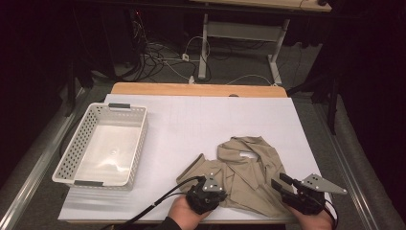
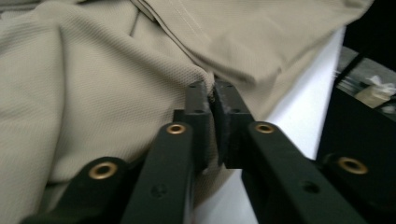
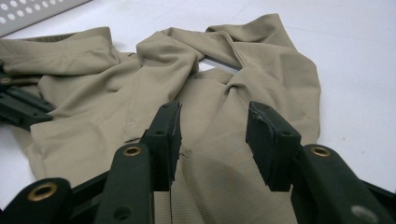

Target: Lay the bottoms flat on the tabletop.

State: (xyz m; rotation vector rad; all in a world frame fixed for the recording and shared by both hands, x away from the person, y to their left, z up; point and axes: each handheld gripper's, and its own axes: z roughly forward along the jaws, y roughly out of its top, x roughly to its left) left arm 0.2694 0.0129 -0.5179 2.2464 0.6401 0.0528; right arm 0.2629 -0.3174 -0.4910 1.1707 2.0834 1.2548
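Observation:
A crumpled beige shirt (image 1: 249,167) lies on the white sheet at the near right of the table. My left gripper (image 1: 215,191) rests at the shirt's near left edge. In the left gripper view its jaws (image 2: 212,93) are pressed together on a thin fold of the shirt (image 2: 93,70) beside a seam. My right gripper (image 1: 282,182) sits at the shirt's near right corner. In the right gripper view its jaws (image 3: 215,130) stand apart just above the fabric (image 3: 224,70), gripping nothing. The left gripper (image 3: 18,105) also shows at that view's left edge.
A white perforated basket (image 1: 140,139) stands empty at the left of the table; a corner of the basket (image 3: 42,11) shows in the right gripper view. The white sheet (image 1: 215,115) stretches bare beyond the shirt. The table's near edge runs just under both hands.

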